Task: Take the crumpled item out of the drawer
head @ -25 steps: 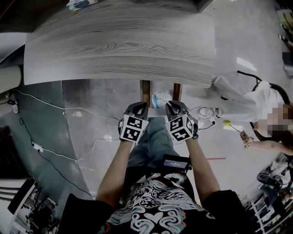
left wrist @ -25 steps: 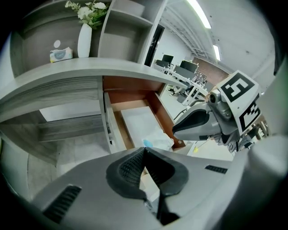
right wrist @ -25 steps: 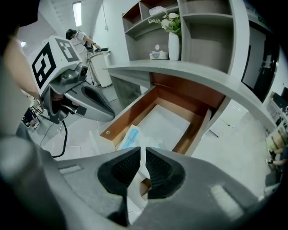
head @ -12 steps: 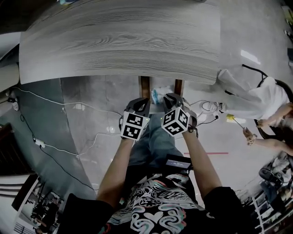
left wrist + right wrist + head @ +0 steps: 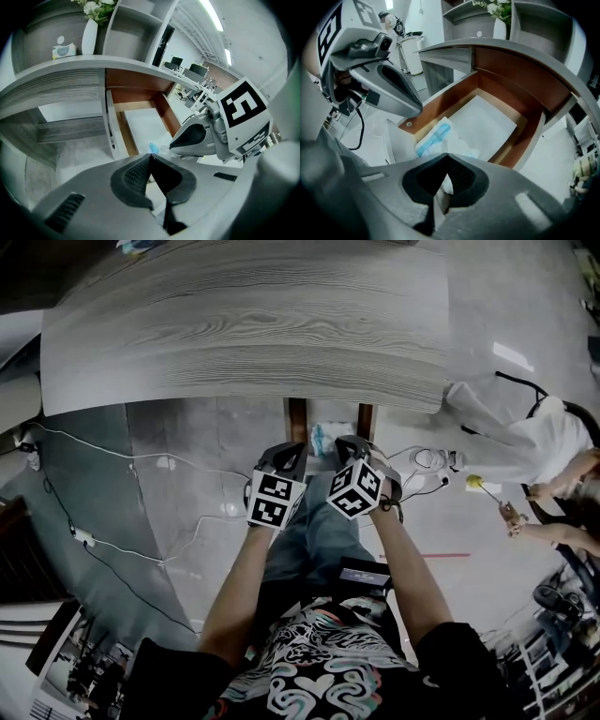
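The drawer [image 5: 298,423] stands pulled out from under the grey wood table [image 5: 244,324]; it has brown side walls [image 5: 440,101] and a white floor [image 5: 140,124]. The crumpled item [image 5: 436,138], white with a blue stripe, lies at the drawer's front end [image 5: 323,439], and a corner of it shows in the left gripper view [image 5: 154,147]. My left gripper [image 5: 289,451] [image 5: 150,157] hangs just in front of the drawer, jaws shut and empty. My right gripper [image 5: 345,444] [image 5: 447,157] hovers over the item's near edge, jaws closed tip to tip.
A person in white [image 5: 525,446] crouches on the floor at the right, beside a yellow-tipped stick [image 5: 475,482]. White cables [image 5: 122,559] run over the floor at the left. A vase [image 5: 90,35] and a small box [image 5: 64,49] stand on the tabletop.
My right gripper has moved a little left and up towards the drawer front, and its cube has tilted. The left gripper has barely moved.
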The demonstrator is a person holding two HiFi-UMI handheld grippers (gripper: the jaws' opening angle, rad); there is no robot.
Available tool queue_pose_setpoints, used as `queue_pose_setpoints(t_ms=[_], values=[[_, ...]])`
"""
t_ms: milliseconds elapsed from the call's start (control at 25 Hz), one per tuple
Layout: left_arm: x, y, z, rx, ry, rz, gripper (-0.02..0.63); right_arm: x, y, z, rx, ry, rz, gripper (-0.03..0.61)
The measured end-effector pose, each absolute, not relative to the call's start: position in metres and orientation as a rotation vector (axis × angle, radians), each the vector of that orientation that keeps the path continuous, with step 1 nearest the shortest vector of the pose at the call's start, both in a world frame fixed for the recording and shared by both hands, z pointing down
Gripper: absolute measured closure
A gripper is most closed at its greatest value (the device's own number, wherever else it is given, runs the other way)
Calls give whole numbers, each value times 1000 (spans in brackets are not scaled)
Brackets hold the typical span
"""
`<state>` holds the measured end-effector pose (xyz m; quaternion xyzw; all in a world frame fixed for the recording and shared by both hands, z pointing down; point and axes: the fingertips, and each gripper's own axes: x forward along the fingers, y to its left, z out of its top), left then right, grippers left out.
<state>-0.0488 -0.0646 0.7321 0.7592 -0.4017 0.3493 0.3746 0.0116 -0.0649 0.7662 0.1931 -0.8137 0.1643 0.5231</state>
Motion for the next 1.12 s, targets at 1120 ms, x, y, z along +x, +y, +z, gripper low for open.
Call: queue_pose_setpoints(t_ms=[1120], values=[[-60,-103,651,2083,-1081,818,614,13,-84,666,632,-2030,317,571]])
